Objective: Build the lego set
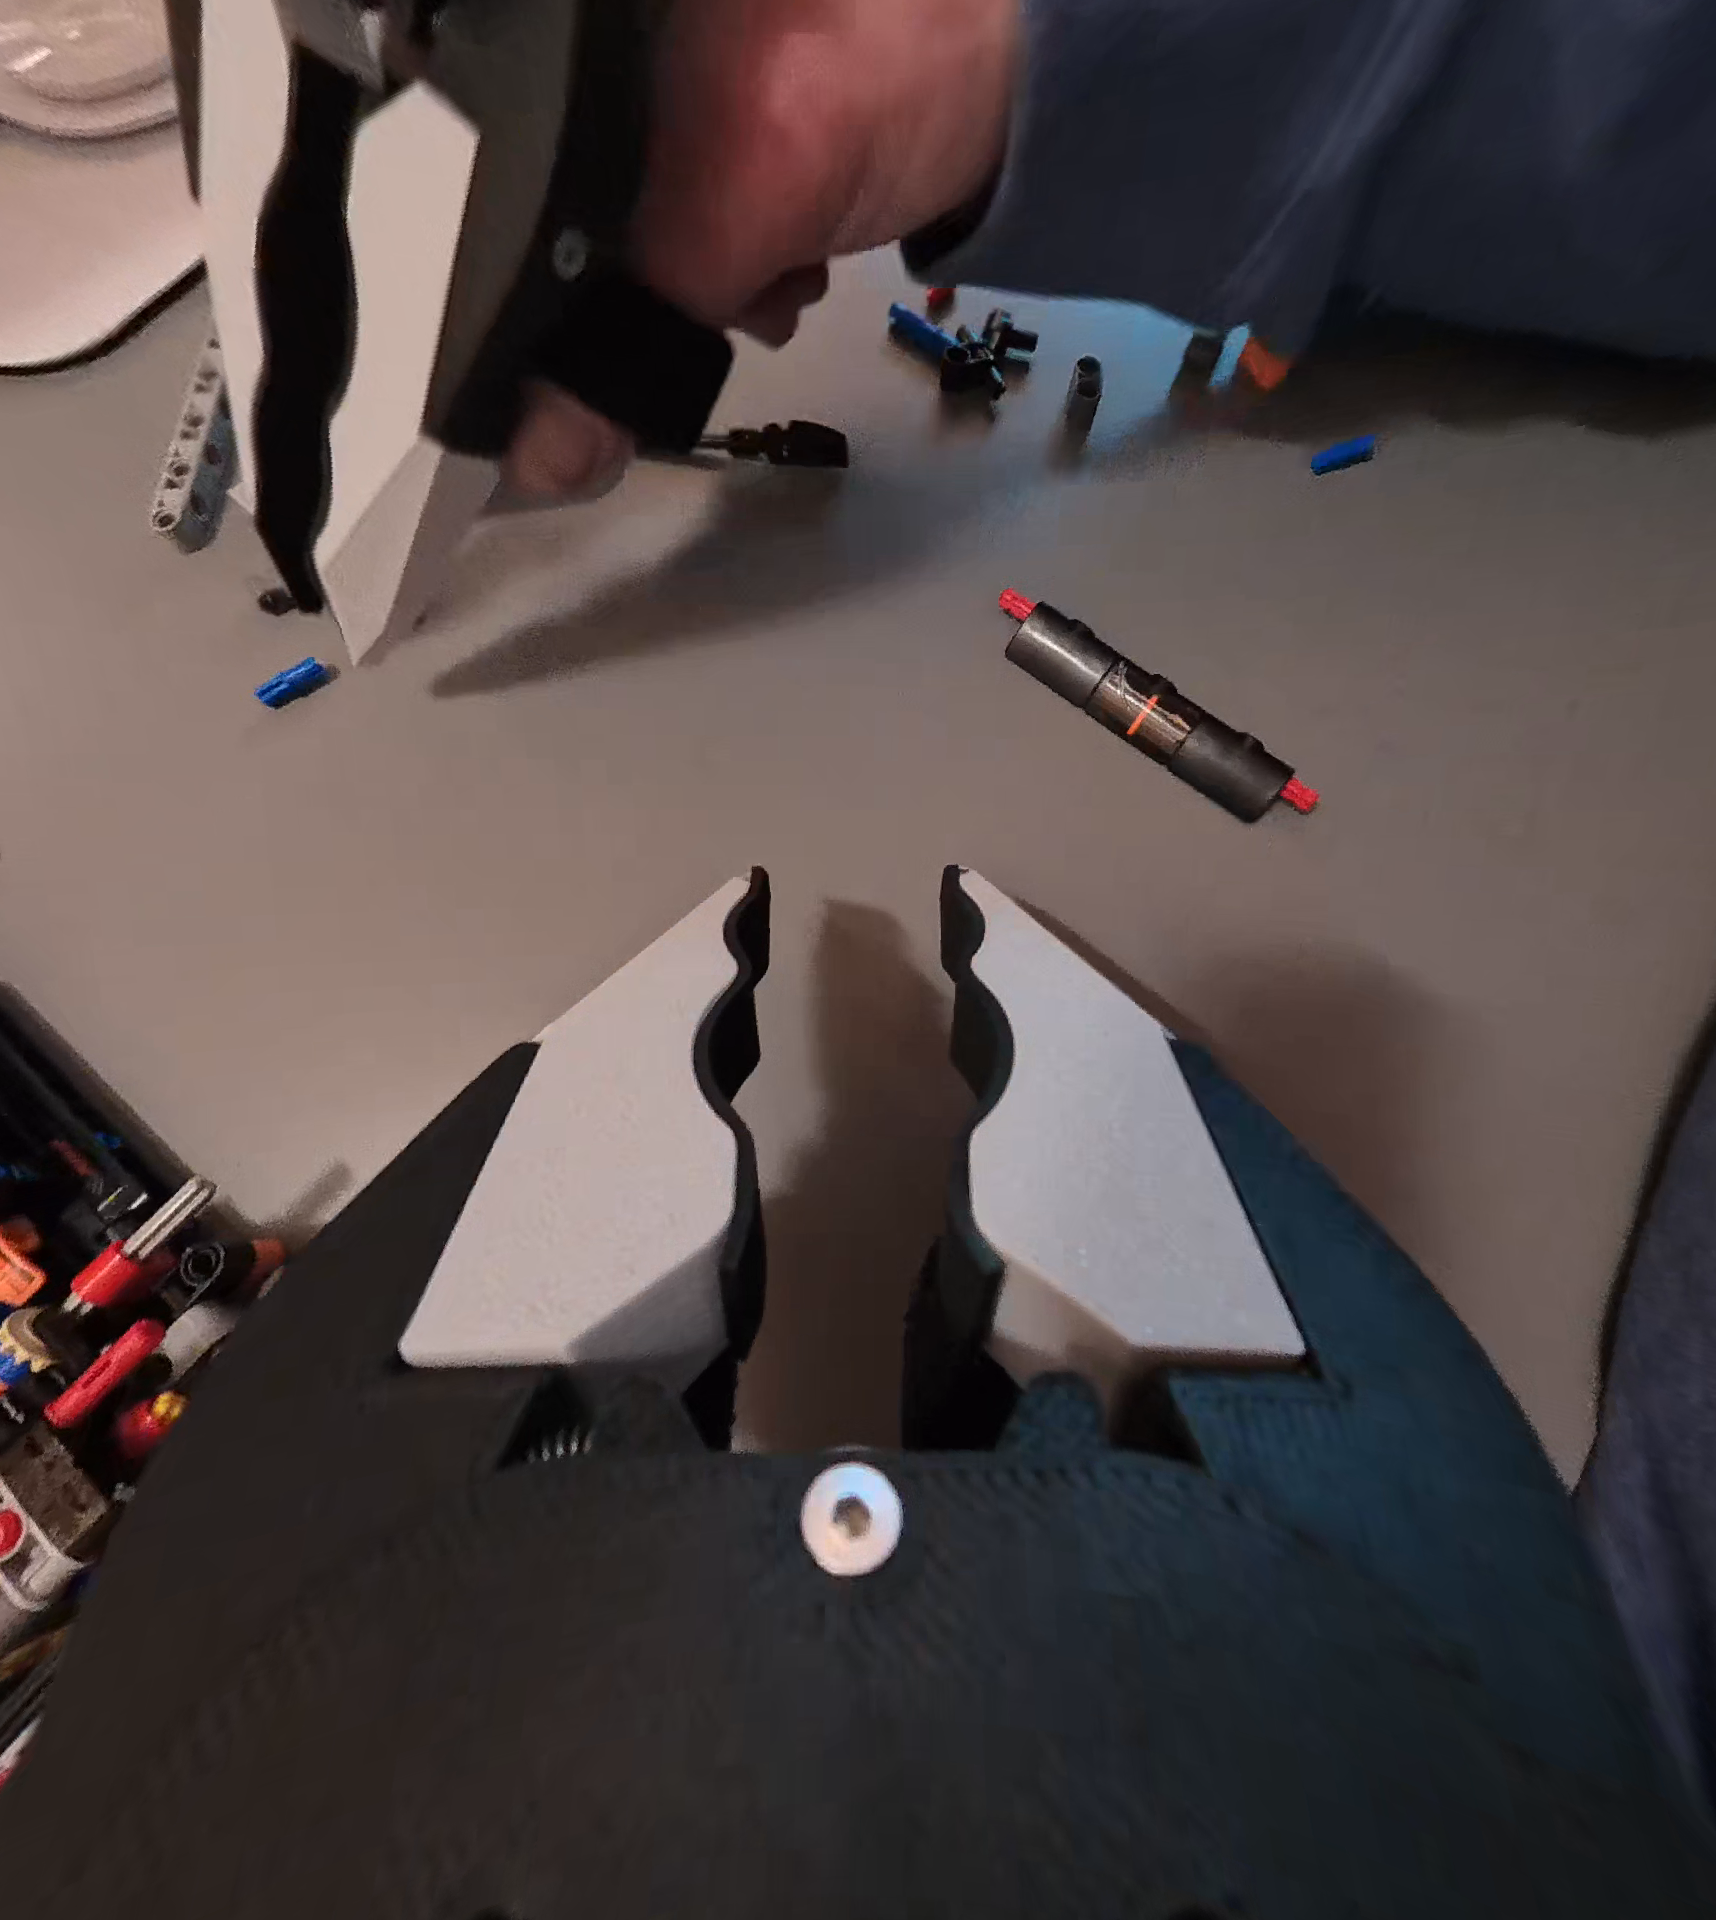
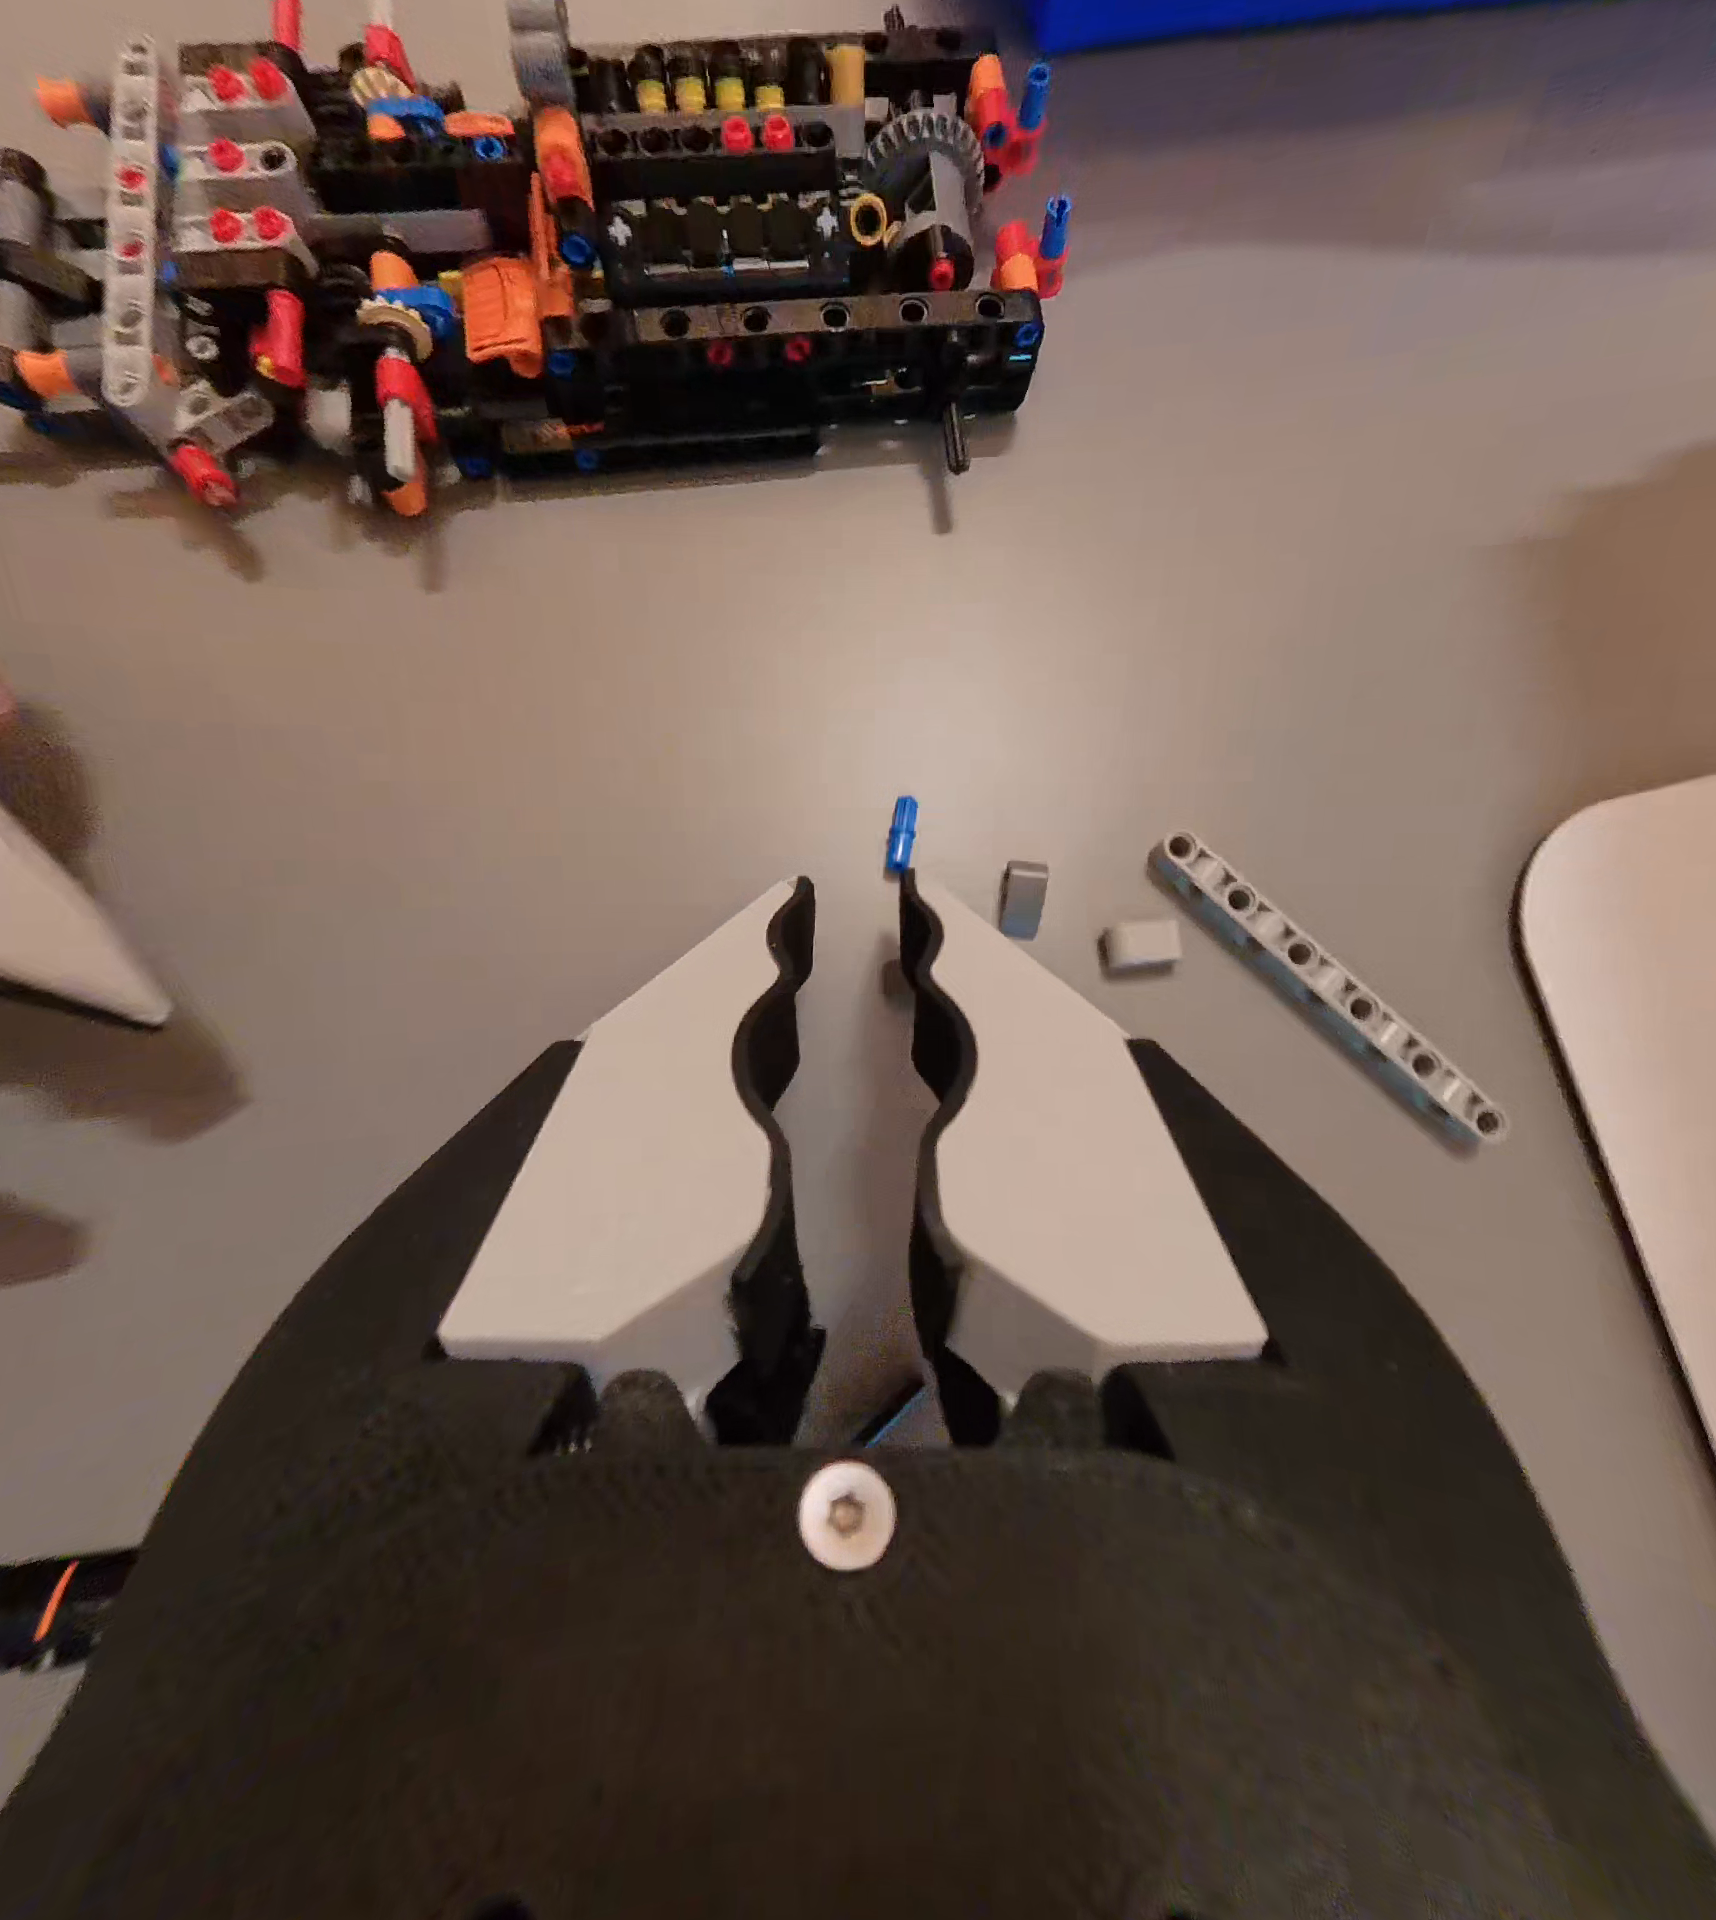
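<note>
Between our left gripper's point(image 1: 854, 883) fingers we see only bare grey table point(image 1: 729, 748); they stand moderately apart and grip nothing. Ahead and right of those fingertips lies a dark cylinder assembly point(image 1: 1155, 710) with red axle ends, flat on the table, well apart from the tips. Far ahead-left, the right gripper point(image 1: 314, 613) points down at the table, held by a hand point(image 1: 812, 156) in a blue sleeve point(image 1: 1405, 156); a blue pin point(image 1: 291, 683) lies just beside its tips. Loose black connectors point(image 1: 979, 353) sit farther ahead. Left of our fingers' base, part of the lego build point(image 1: 23, 1351) shows, partly cut off.

Over on the right wrist view, the right gripper point(image 2: 856, 883) has a narrow gap between its fingers, holding nothing. The blue pin point(image 2: 902, 833) sits just ahead of the right finger's tip, near it; whether they touch we cannot tell. Right of the fingertips: two small grey pieces point(image 2: 1023, 896) point(image 2: 1140, 945), then a long grey holed beam point(image 2: 1332, 987) lying at an angle. Far ahead-left the lego build point(image 2: 563, 260) rests on the table point(image 2: 937, 623), well apart from the fingers. A white mat point(image 2: 1685, 1039) lies at far right.
</note>
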The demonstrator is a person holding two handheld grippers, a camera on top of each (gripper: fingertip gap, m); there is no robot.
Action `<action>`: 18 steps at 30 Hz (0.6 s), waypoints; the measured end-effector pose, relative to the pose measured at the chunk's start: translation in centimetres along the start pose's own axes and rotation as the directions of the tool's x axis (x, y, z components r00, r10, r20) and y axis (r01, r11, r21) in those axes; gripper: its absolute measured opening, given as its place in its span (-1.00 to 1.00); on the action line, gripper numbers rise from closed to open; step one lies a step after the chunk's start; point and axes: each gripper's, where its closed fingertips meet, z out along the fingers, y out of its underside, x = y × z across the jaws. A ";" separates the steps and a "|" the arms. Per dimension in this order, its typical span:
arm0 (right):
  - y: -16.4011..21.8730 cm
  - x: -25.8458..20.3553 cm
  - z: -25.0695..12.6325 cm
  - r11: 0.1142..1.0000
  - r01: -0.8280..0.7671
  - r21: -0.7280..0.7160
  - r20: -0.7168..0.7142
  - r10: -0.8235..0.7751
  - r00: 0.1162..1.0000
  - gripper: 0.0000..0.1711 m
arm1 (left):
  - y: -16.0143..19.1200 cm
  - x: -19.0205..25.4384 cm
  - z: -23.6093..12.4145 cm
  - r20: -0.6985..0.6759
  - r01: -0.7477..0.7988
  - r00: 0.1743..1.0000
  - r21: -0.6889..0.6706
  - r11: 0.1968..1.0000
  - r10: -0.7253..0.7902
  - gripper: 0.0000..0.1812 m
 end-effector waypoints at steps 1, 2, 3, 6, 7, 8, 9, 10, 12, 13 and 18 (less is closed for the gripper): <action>0.0 0.1 0.4 1.000 0.009 -0.010 -0.005 -0.009 1.000 -0.84 | 0.0 -0.1 -0.1 0.000 -0.002 1.000 0.008 1.000 0.002 -0.66; 0.0 0.2 0.7 1.000 0.018 -0.018 -0.010 -0.018 1.000 -0.84 | 0.0 -0.2 -0.2 0.002 -0.005 1.000 0.013 1.000 0.005 -0.66; 0.0 0.3 0.9 1.000 0.021 -0.023 -0.011 -0.021 1.000 -0.84 | 0.0 -0.3 -0.3 0.001 -0.008 1.000 0.020 1.000 0.008 -0.66; 0.1 0.4 1.5 0.999 0.012 -0.043 -0.005 -0.012 1.000 -0.84 | -0.2 -0.4 -0.2 -0.020 -0.002 1.000 0.038 0.999 0.003 -0.66; 0.1 0.5 1.6 0.999 0.009 -0.043 -0.005 -0.009 1.000 -0.84 | -0.2 -0.4 -0.2 -0.027 -0.002 1.000 0.042 0.999 0.003 -0.66; 0.1 0.5 1.7 0.999 0.004 -0.042 0.000 -0.004 1.000 -0.84 | -0.3 -0.3 -0.2 -0.030 -0.004 1.000 0.046 0.999 0.005 -0.66; 0.0 0.6 1.7 0.999 -0.001 -0.040 0.003 0.002 1.000 -0.84 | -0.3 -0.3 -0.2 -0.032 -0.007 0.999 0.051 0.999 0.008 -0.66; -0.1 0.6 1.8 0.999 -0.009 -0.038 0.007 0.009 1.000 -0.86 | -0.4 -0.2 -0.2 -0.035 -0.009 0.999 0.054 0.998 0.011 -0.66; -0.2 0.5 2.0 0.999 -0.016 -0.031 0.025 0.017 1.000 -0.97 | -0.5 -0.2 -0.3 -0.037 -0.012 0.999 0.059 0.998 0.014 -0.67; -0.2 0.5 2.0 0.999 -0.016 -0.028 0.028 0.017 0.999 -0.97 | -0.5 -0.2 -0.4 -0.037 -0.013 0.999 0.061 0.998 0.015 -0.67; -0.1 0.3 1.9 1.000 -0.022 -0.021 0.037 0.023 0.999 -0.98 | -0.6 -0.1 -0.3 -0.036 -0.005 0.999 0.063 0.998 0.008 -0.67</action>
